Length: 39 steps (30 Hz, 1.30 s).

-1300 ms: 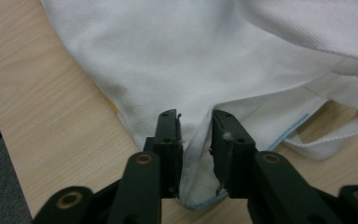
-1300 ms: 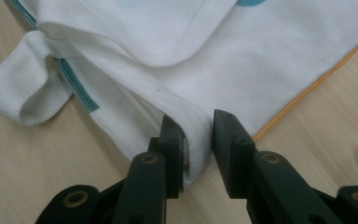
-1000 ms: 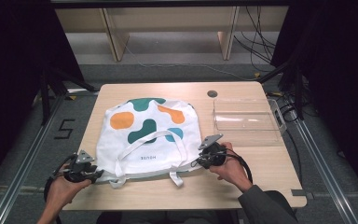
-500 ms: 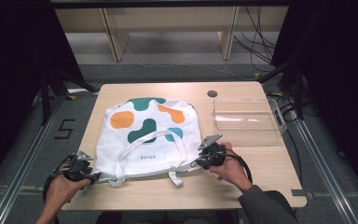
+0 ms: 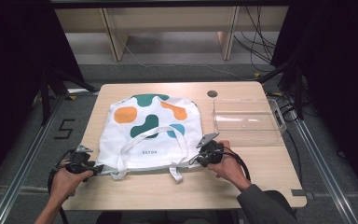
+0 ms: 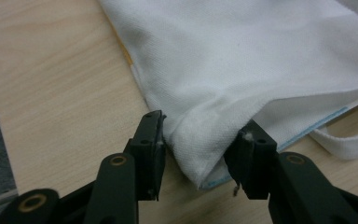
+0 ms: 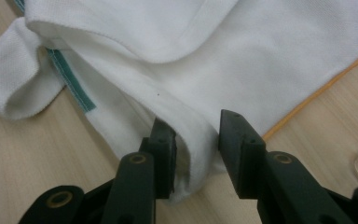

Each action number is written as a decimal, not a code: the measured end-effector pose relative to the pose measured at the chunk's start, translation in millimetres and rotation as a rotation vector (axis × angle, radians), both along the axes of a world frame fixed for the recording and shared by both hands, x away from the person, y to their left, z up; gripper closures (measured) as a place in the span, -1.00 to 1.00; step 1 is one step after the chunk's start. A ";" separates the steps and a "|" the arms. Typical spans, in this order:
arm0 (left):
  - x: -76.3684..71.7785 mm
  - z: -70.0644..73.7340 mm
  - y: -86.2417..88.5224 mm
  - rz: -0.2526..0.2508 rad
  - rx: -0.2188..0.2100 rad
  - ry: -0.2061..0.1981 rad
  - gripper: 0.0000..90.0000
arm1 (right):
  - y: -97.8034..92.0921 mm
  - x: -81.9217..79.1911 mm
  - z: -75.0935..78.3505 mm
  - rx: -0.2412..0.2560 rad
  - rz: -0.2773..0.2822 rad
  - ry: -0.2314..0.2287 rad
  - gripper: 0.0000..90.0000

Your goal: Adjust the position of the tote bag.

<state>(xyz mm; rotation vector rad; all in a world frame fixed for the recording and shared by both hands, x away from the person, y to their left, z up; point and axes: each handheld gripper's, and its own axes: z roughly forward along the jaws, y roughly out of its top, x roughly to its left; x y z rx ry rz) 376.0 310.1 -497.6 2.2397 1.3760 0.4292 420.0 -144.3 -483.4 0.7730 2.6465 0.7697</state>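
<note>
A pale wooden worktop (image 5: 261, 186) in a dark room carried a white fabric tote bag with orange and green blobs (image 5: 151, 130), lying flat left of centre with its opening and 2 handles toward the near edge. The left gripper (image 6: 198, 161) and right gripper (image 7: 196, 140) each stood spread around 1 near corner of the bag, cloth between the jaws, not yet pinched. The bag's long axis ran from near edge to far edge, away from both grippers, each equally close; a clear plastic tray (image 5: 247, 119) sat near the right edge.
</note>
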 end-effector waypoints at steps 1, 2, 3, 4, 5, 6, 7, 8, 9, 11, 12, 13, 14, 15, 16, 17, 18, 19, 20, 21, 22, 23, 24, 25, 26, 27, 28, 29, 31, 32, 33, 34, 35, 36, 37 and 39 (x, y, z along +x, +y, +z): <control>0.6 2.0 -0.7 -0.001 0.004 0.021 0.30 | 0.9 1.0 -2.8 0.011 0.000 -0.020 0.49; 0.8 2.4 -0.3 0.001 0.006 0.027 0.33 | 0.8 1.5 -3.0 0.007 -0.001 -0.018 0.47; 1.1 1.8 0.9 -0.007 0.006 0.019 0.34 | 0.9 1.2 -1.4 0.001 -0.003 0.012 0.45; 1.1 -0.1 -0.5 0.010 -0.019 -0.002 0.35 | 1.6 3.4 -4.6 0.005 0.008 -0.018 0.45; 1.3 1.8 0.5 -0.010 0.013 0.004 0.44 | 2.8 3.2 -5.2 0.000 0.003 -0.010 0.46; 2.0 2.2 0.1 -0.013 0.014 0.009 0.54 | 5.0 1.8 -4.0 -0.026 -0.001 0.017 0.49; 2.8 3.4 -0.7 -0.011 0.031 0.019 0.54 | 5.0 1.8 -4.0 -0.026 -0.001 0.017 0.49; 4.0 3.3 -0.1 -0.042 0.062 -0.006 0.66 | 5.1 3.3 -4.5 -0.028 0.010 0.011 0.57; 4.0 3.3 -0.1 -0.042 0.062 -0.006 0.69 | 5.2 3.1 -3.4 -0.026 0.008 0.023 0.60; 4.7 5.4 -2.1 -0.044 0.074 0.012 0.72 | 4.3 4.2 -3.1 -0.033 0.012 0.017 0.62; 5.4 4.7 -2.8 -0.050 0.069 -0.008 0.77 | 3.5 5.5 -4.5 -0.028 0.017 0.006 0.66; 5.2 6.1 -2.8 -0.060 0.091 -0.011 0.80 | 3.6 5.2 -2.5 -0.038 0.019 0.018 0.69; 5.3 9.5 -1.5 -0.072 0.102 0.015 0.81 | 4.2 5.3 -2.1 -0.041 0.028 0.013 0.71; 4.6 7.9 -2.3 -0.041 0.060 -0.018 0.81 | 5.4 3.6 -1.6 -0.046 0.019 0.022 0.73; 4.3 10.9 0.2 -0.055 0.060 -0.005 0.81 | 4.6 5.6 -0.7 -0.044 0.035 0.008 0.73; 4.4 11.9 1.3 -0.064 0.066 0.000 0.81 | 4.6 5.6 -0.7 -0.044 0.035 0.008 0.73; 4.3 12.3 1.5 -0.062 0.067 -0.002 0.81 | 4.2 6.2 -0.4 -0.044 0.038 0.006 0.73; 4.0 12.6 0.7 -0.060 0.067 -0.002 0.81 | 4.4 5.1 -0.4 -0.043 0.023 0.018 0.73; 4.1 13.1 0.2 -0.064 0.071 0.000 0.81 | 4.5 6.1 -2.4 -0.036 0.023 0.003 0.73; 4.3 14.0 0.3 -0.069 0.080 0.006 0.80 | 5.0 5.5 -2.1 -0.042 0.017 0.019 0.73; 4.3 14.2 0.4 -0.070 0.081 0.008 0.80 | 4.5 6.5 -2.0 -0.038 0.011 0.022 0.71; 4.5 14.1 0.3 -0.071 0.081 0.009 0.80 | 4.5 6.5 -2.0 -0.038 0.011 0.022 0.71; 4.3 12.9 -0.7 -0.062 0.067 0.003 0.80 | 4.0 8.0 -2.8 -0.035 0.023 0.028 0.71; 4.4 11.7 -1.8 -0.056 0.054 -0.001 0.80 | 3.8 8.7 -2.8 -0.033 0.021 0.028 0.72; 4.4 11.7 -1.8 -0.056 0.054 -0.001 0.80 | 3.8 8.7 -2.8 -0.033 0.021 0.028 0.72; 4.9 11.3 -0.4 -0.081 0.054 -0.016 0.80 | 3.6 8.9 -2.7 -0.034 0.023 0.030 0.73; 3.2 13.3 -1.2 -0.079 0.056 -0.020 0.80 | 3.3 8.5 -1.2 -0.048 0.035 0.018 0.76; 3.2 13.3 -1.2 -0.079 0.056 -0.020 0.80 | 3.3 8.5 -1.2 -0.048 0.035 0.018 0.76; -0.6 18.1 -2.5 -0.095 0.067 0.020 0.80 | 1.8 7.6 1.8 -0.049 0.032 0.018 0.77; -0.6 18.1 -2.5 -0.095 0.067 0.020 0.80 | 1.8 7.6 1.8 -0.049 0.032 0.018 0.77; -5.4 18.1 -5.8 -0.098 0.042 0.012 0.80 | -1.8 7.6 4.4 -0.044 0.041 0.008 0.78; -5.4 18.1 -5.8 -0.098 0.042 0.012 0.79 | -1.8 7.6 4.4 -0.044 0.041 0.008 0.78; -8.5 19.7 -6.1 -0.110 0.046 0.016 0.79 | -3.3 7.5 5.9 -0.046 0.037 0.006 0.78; -10.4 21.2 -6.2 -0.123 0.051 0.016 0.79 | -5.4 7.4 6.6 -0.037 0.036 0.010 0.78; -13.3 21.7 -6.5 -0.126 0.036 0.022 0.79 | -7.4 6.1 7.4 -0.029 0.041 -0.003 0.79; -14.9 23.1 -6.5 -0.127 0.050 0.023 0.79 | -7.6 4.9 7.6 -0.024 0.040 -0.007 0.79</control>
